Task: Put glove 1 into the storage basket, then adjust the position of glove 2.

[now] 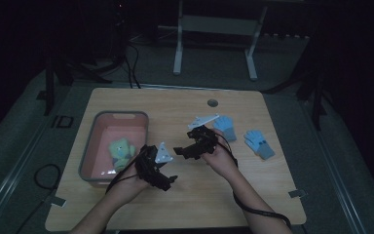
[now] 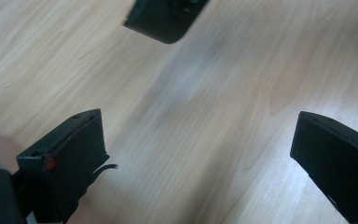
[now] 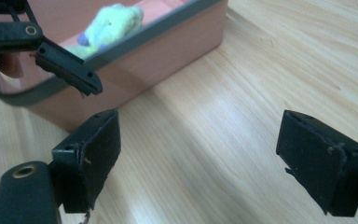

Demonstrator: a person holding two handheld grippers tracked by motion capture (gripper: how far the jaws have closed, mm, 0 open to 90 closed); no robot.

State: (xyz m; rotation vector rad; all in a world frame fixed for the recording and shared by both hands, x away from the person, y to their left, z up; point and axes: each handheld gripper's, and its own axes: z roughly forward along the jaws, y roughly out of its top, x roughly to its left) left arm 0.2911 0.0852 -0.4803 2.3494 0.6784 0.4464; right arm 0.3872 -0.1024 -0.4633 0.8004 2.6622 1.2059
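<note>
A pink bin with a grey rim (image 1: 88,146) stands on the left of the wooden table (image 1: 190,200), with a green glove (image 1: 121,152) lying inside it. Two blue gloves (image 1: 225,127) (image 1: 259,143) lie on the table to the right. My left gripper (image 1: 169,171) hovers just right of the bin; its jaws stand wide apart over bare wood, so the left gripper (image 2: 198,126) is open and empty. My right gripper (image 1: 181,145) points left toward the bin (image 3: 168,51) and the green glove (image 3: 112,25). The right gripper (image 3: 200,126) is open with nothing between its fingers.
One jaw of the other gripper (image 3: 67,67) reaches in front of the bin's rim in the right gripper view. A round hole (image 1: 213,103) sits near the table's far edge. Beyond the table stand a white frame (image 1: 214,29) and floor cables.
</note>
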